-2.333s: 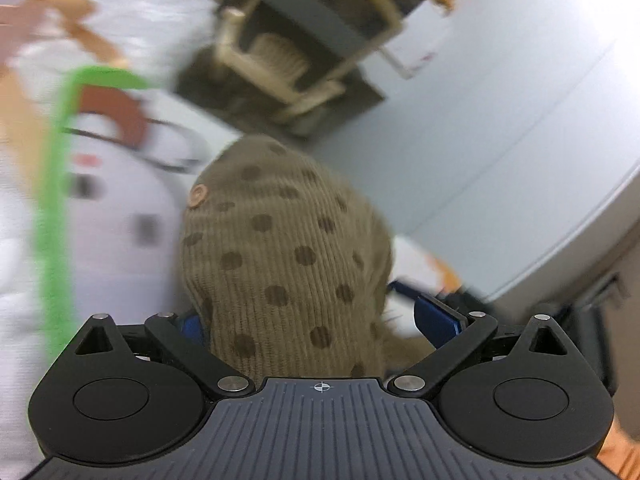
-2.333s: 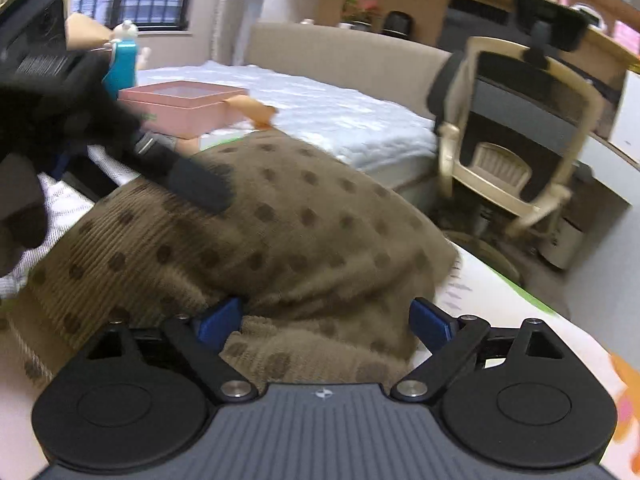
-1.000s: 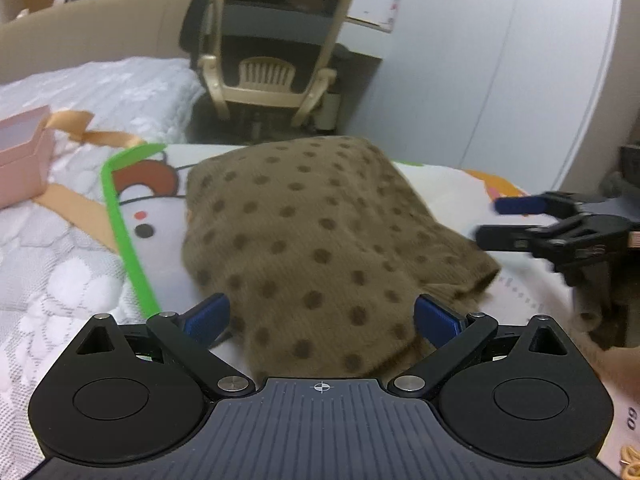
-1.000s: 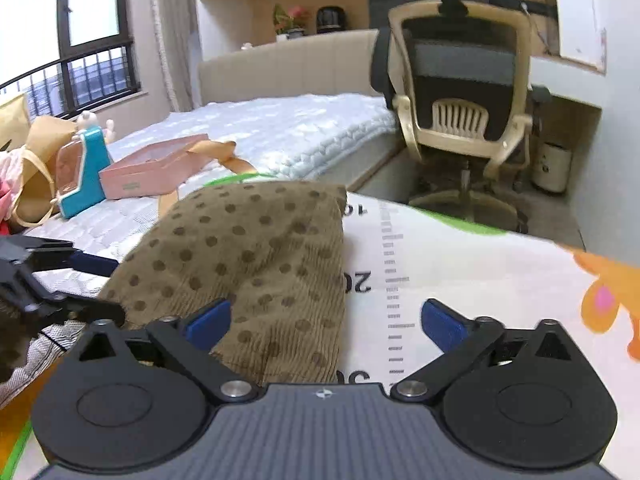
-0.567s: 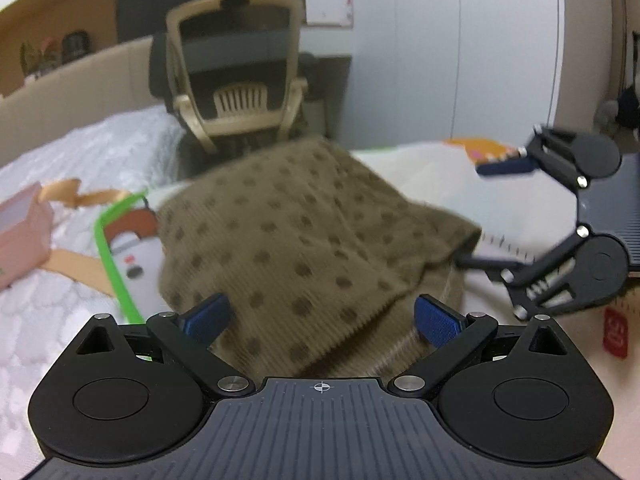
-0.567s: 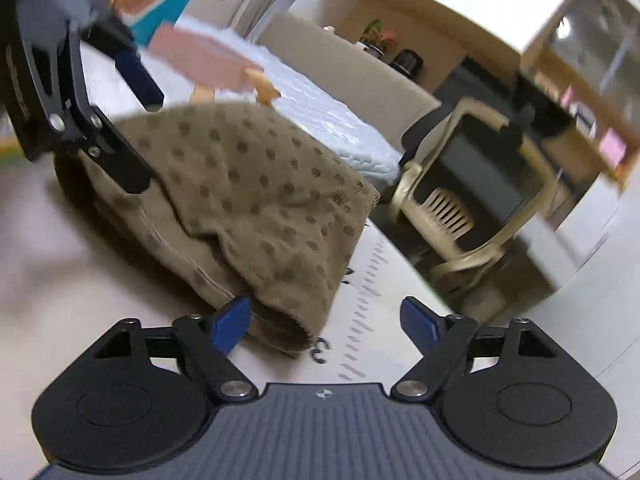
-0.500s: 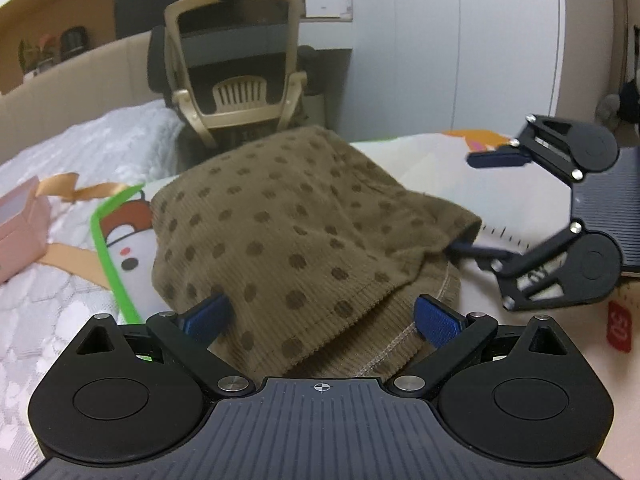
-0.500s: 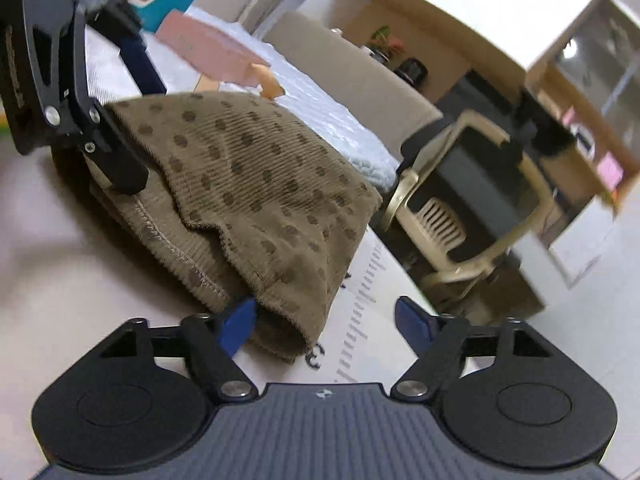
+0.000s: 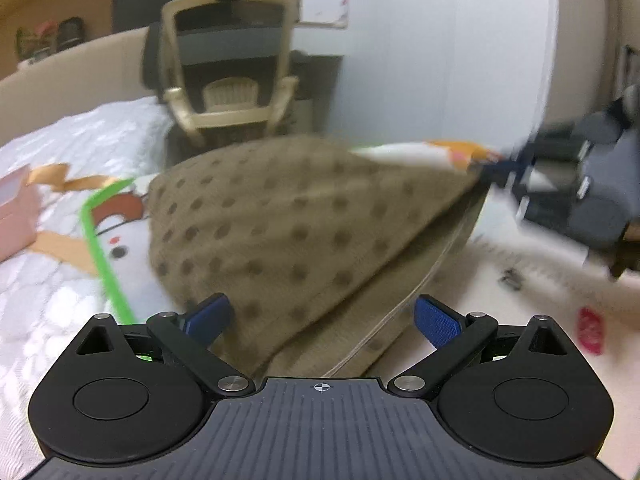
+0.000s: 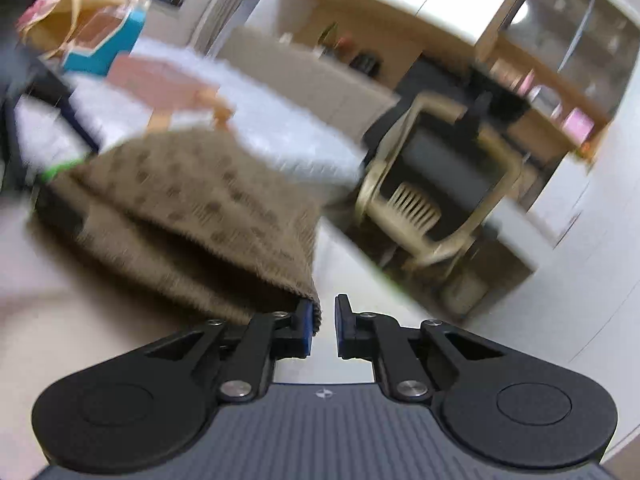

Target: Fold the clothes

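Note:
A brown corduroy garment with dark dots (image 9: 280, 220) lies folded on a printed mat (image 9: 500, 300). My left gripper (image 9: 322, 316) is open, and the garment's near edge lies between its blue pads (image 9: 436, 320). In the right wrist view the garment (image 10: 200, 200) stretches left from my right gripper (image 10: 322, 330). That gripper's jaws are almost together, pinching the top layer's corner. In the left wrist view the right gripper (image 9: 560, 192) is a dark blur at the right, with the garment's corner raised toward it so the layers gape.
A beige and black office chair (image 9: 228, 92) stands beyond the mat, beside a white wardrobe (image 9: 440, 60). A pink box (image 9: 16, 216) sits on the white quilt (image 9: 40, 288) at the left. The mat's green border (image 9: 104, 240) runs past the left finger.
The right gripper has gone from open beside the garment's corner to shut on it, and that corner has risen. My left gripper stays open at the near edge.

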